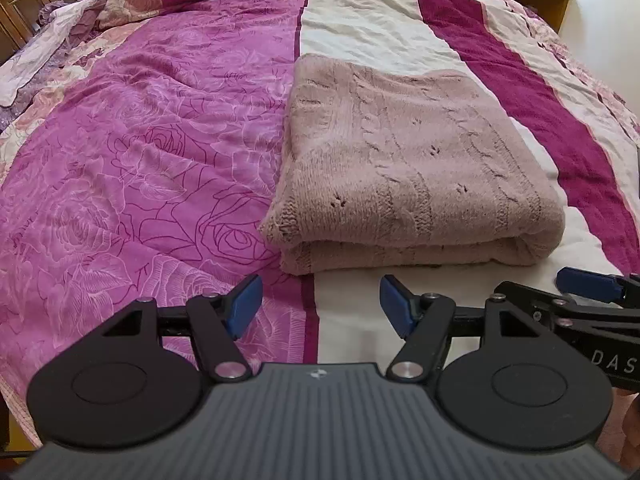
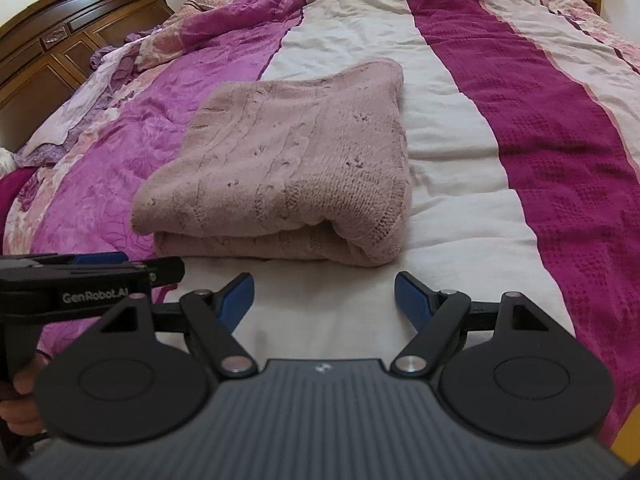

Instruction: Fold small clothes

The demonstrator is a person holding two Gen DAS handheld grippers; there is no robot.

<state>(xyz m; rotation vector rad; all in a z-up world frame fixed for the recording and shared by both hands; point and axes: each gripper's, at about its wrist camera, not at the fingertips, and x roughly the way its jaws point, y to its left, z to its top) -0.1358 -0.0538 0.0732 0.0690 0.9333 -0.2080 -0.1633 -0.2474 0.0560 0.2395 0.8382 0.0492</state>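
One knitted sweater (image 1: 412, 168) — dusty pink, cable pattern — lies folded into a thick rectangle on the bedspread (image 1: 132, 152), straddling the seam between the rose-print magenta panel and the cream stripe; its rounded fold edge faces the grippers, presumably so the bundle keeps its shape.

Two grippers, blue-padded. Left gripper (image 1: 321, 306): jaws spread, nothing between them, just short of the sweater's near-left corner. Right gripper (image 2: 324, 304): jaws spread, empty, in front of the near-right corner — both clear of the knit, apparently because this fold is judged done.

One wooden headboard (image 2: 60, 40) behind. No other small clothes can be identified for certain.
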